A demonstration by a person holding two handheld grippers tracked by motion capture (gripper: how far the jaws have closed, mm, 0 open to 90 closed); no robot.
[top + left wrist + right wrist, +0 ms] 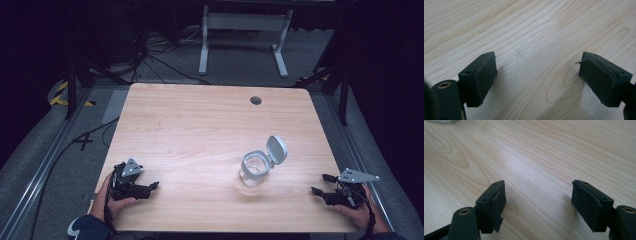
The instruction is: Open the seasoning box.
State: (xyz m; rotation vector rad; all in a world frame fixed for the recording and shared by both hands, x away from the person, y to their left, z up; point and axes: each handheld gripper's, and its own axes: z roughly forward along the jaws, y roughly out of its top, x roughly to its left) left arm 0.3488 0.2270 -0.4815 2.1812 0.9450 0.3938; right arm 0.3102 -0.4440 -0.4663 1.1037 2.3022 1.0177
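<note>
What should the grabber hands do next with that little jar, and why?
Probably the right gripper should slide toward the clear jar first. The jar stands between the two grippers, nearer the right one, with its grey flip lid hanging open. Both the right gripper and the left gripper are open, hold nothing and rest at the near edge of the table, so neither touches the jar yet.

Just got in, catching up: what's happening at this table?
A person sits at a wooden table with a claw in each hand. The left claw and the right claw both rest near the front edge, open and holding nothing. Between them, closer to the right claw, stands a small clear jar with its grey flip lid hinged open. Neither claw touches it.
</note>
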